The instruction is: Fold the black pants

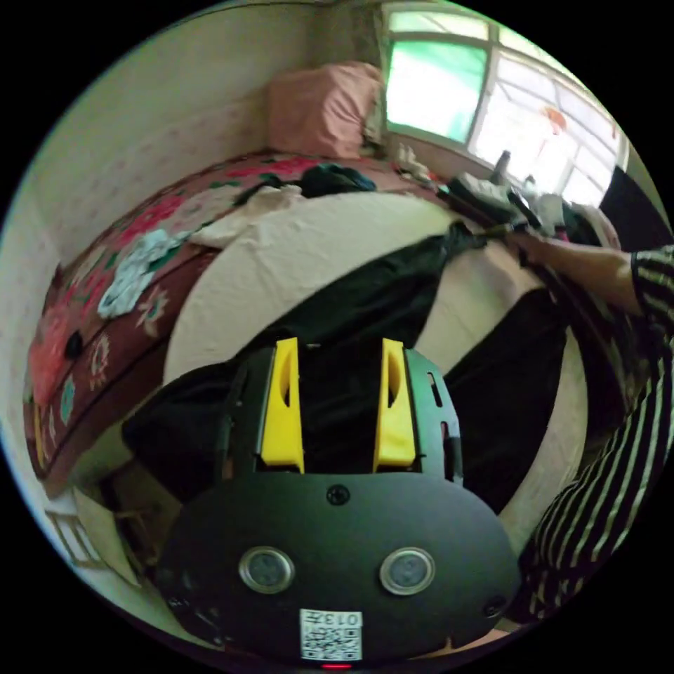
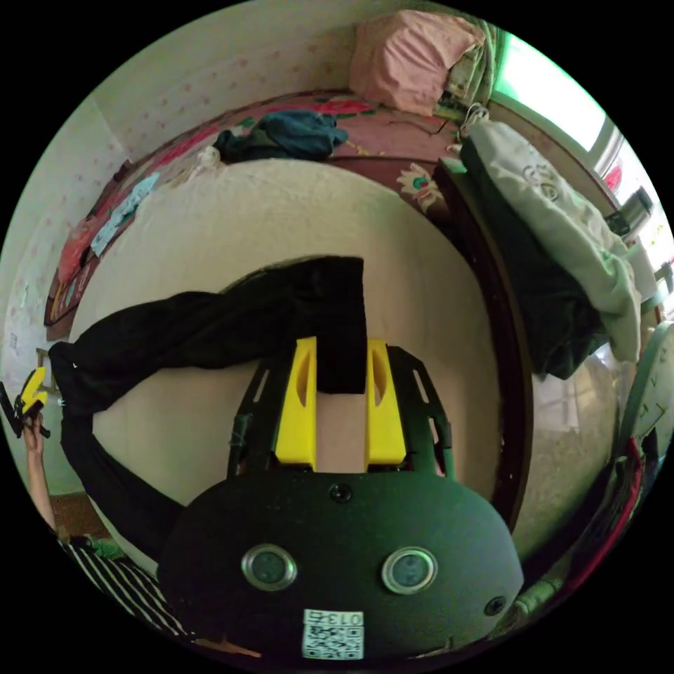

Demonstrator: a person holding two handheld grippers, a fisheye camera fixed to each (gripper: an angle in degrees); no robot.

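The black pants (image 1: 379, 288) lie stretched across a cream sheet. In the left gripper view, black cloth fills the gap between the yellow jaws of my left gripper (image 1: 340, 344). One leg runs in a taut band to the right gripper (image 1: 516, 225) at the far edge. The other leg (image 1: 505, 379) lies flat on the sheet. In the right gripper view, my right gripper (image 2: 340, 344) is shut on a leg's hem end. The twisted pants (image 2: 210, 323) lead off to the left gripper (image 2: 29, 397), held in a hand at the far left.
The cream sheet (image 2: 246, 225) covers a bed with a floral blanket (image 1: 105, 330) and a pink pillow (image 1: 316, 105). A dark blue garment (image 2: 288, 137) lies beyond the sheet. Piled clothes (image 2: 554, 210) sit beside the bed. A striped sleeve (image 1: 618, 435) shows near a window (image 1: 435, 84).
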